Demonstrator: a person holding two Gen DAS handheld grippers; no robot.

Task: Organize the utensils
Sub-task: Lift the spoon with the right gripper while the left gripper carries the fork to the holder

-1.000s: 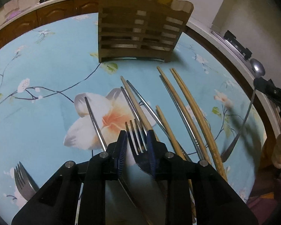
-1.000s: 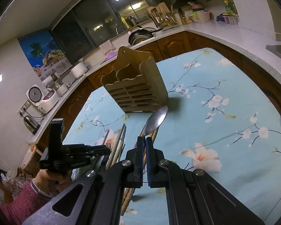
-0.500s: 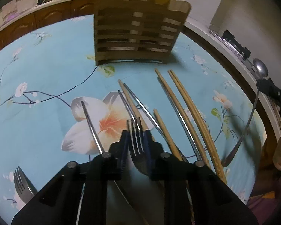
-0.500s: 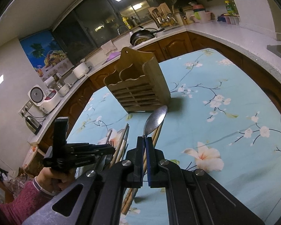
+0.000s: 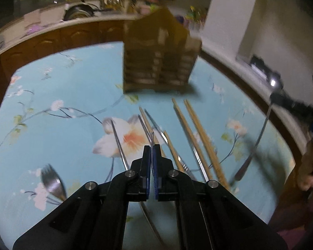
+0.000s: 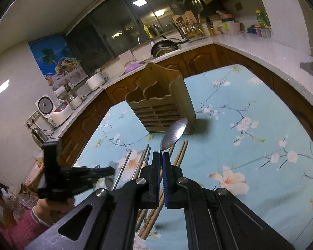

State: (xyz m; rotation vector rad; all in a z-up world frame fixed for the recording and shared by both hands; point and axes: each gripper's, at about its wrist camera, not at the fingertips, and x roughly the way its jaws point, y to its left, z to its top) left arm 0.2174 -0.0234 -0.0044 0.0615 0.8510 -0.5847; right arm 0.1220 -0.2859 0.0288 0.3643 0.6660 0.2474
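**Blue floral cloth, utensils laid out under two clenched grippers**

Blue cloth (image 6: 250, 145) printed with blossoms covered the table. Nearest, the left gripper (image 5: 152, 148) was clamped on a thin metal piece seen edge-on, probably a fork (image 5: 152, 137); the blur hid its shape. The right gripper (image 6: 161, 154) pinched a spoon (image 6: 174, 133), bowl up. Chopsticks (image 5: 198, 133) and another fork (image 5: 51, 180) lay on the cloth. Beyond stood a slatted wooden holder (image 6: 162, 104), then dark cabinets, a pale counter (image 6: 260, 52) with a pan, rice cookers and dark windows.
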